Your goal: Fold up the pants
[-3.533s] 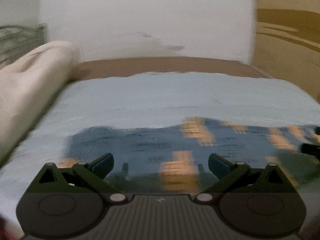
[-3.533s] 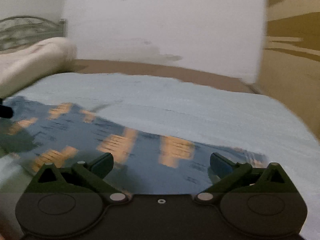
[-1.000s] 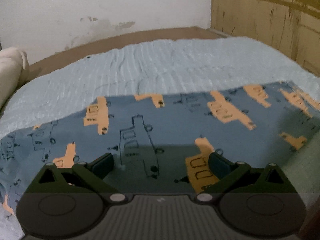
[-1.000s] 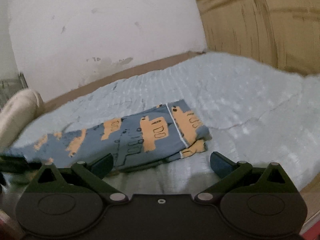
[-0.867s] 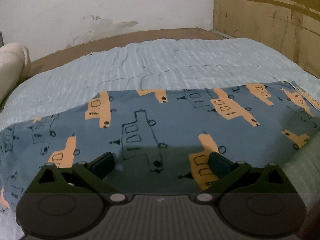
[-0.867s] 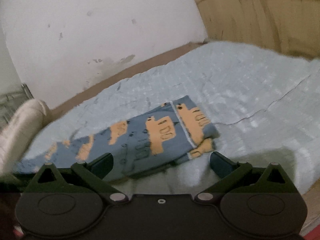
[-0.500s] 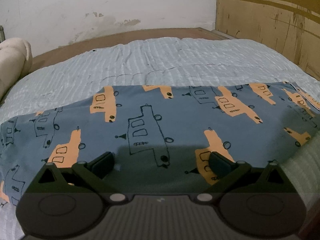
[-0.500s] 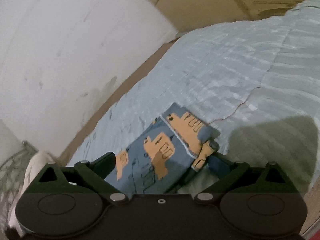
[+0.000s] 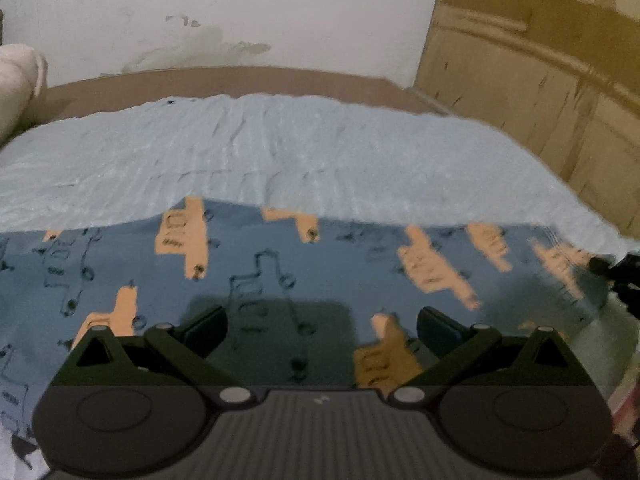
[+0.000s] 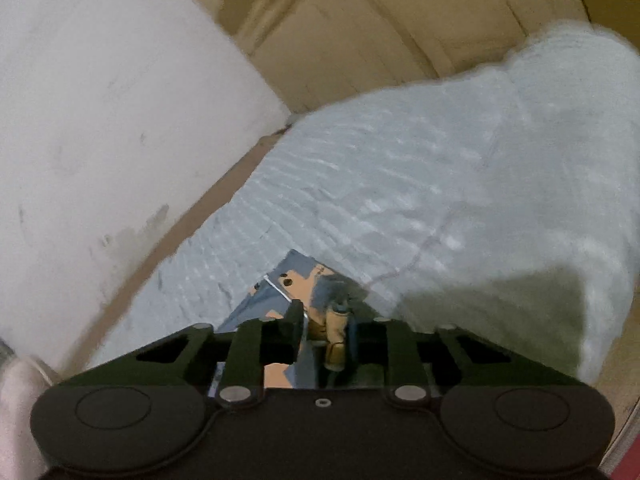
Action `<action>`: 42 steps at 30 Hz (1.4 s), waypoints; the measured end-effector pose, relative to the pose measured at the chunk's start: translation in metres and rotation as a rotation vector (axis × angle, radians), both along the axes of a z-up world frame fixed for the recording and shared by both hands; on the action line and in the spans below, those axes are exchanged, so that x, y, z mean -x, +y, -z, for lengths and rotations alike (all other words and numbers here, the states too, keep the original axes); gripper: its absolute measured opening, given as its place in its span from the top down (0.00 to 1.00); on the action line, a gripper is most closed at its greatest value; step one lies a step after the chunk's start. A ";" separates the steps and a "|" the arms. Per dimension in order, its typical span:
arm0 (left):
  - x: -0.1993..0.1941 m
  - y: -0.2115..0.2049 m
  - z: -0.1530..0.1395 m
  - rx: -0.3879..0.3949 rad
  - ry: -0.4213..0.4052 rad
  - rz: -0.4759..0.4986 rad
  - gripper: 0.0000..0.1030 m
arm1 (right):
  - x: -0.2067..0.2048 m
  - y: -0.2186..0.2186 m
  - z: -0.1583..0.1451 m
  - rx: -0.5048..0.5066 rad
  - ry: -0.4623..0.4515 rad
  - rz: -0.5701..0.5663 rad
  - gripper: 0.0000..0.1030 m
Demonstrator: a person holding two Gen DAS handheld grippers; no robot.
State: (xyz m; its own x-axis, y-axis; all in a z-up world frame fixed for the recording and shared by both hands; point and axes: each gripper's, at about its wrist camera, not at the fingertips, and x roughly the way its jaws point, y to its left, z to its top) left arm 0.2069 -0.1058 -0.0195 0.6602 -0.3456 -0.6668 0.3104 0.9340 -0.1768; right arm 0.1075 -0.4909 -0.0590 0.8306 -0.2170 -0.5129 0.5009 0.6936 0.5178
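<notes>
The right gripper [image 10: 322, 324] has just been closing its jaws on the cuff of the blue truck-print cotton pants [image 9: 320, 272]; best it lifts gently toward 9 o'clock while the left gripper [image 9: 322, 322], jaws open, pins the middle.

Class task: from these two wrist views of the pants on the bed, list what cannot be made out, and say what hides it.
- Pants, left wrist view: near edge hidden behind the left gripper; left end cut off by the frame.
- Pants, right wrist view: only the end pinched in the right gripper shows; the gripper's body covers the rest.
- Print details: blurred in both views.
- Bedspread: near part hidden.
</notes>
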 end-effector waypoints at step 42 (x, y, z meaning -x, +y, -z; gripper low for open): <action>-0.055 -0.053 0.019 0.314 0.192 0.098 0.26 | 0.020 0.195 0.018 0.578 -0.128 -0.540 0.86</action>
State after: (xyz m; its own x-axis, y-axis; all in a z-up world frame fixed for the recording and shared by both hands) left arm 0.2619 -0.1586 -0.0382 0.4870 -0.6084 -0.6266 0.3291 0.7924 -0.5135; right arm 0.0873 -0.2961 -0.0773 0.9414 0.0293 -0.3361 -0.0191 0.9993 0.0335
